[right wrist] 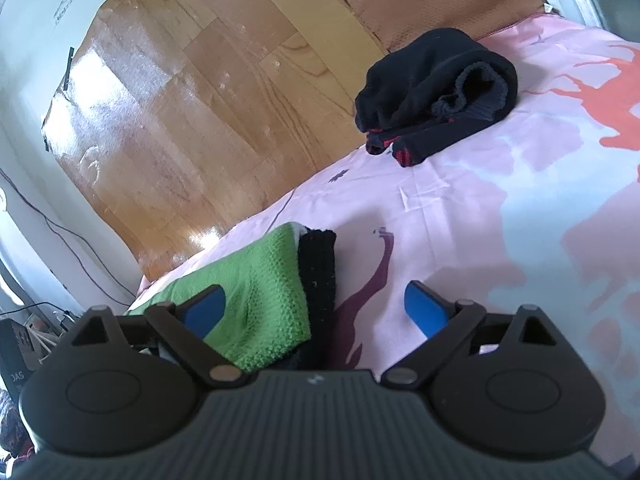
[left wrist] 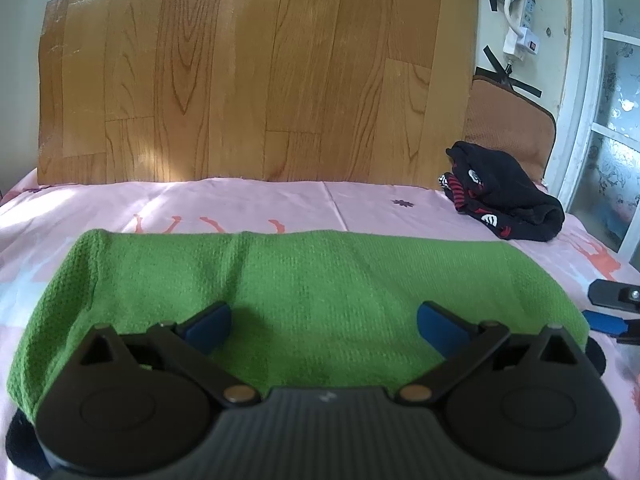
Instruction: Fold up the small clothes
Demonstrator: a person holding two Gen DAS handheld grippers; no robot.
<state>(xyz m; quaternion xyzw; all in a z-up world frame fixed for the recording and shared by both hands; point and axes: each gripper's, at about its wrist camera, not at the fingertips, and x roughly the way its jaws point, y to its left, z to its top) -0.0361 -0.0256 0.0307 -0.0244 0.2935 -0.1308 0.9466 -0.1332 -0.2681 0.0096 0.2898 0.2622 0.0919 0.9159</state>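
Observation:
A green knitted garment (left wrist: 304, 280) lies folded flat on the pink bed sheet (left wrist: 248, 200), with a black edge under it. My left gripper (left wrist: 324, 320) is open just above its near half, blue pads apart and empty. In the right wrist view the garment's right end (right wrist: 260, 300) and its black edge (right wrist: 320, 272) show. My right gripper (right wrist: 314, 308) is open over that end, holding nothing. The right gripper's tips also show in the left wrist view (left wrist: 612, 308). A folded black garment with red marks (left wrist: 504, 196) lies at the back right (right wrist: 436, 88).
A wood-pattern board (left wrist: 248, 68) stands against the wall behind the bed. A brown cushion (left wrist: 508, 128) leans at the back right. A power strip and cable (left wrist: 520, 20) hang on the wall. A window frame (left wrist: 580, 80) is at the far right.

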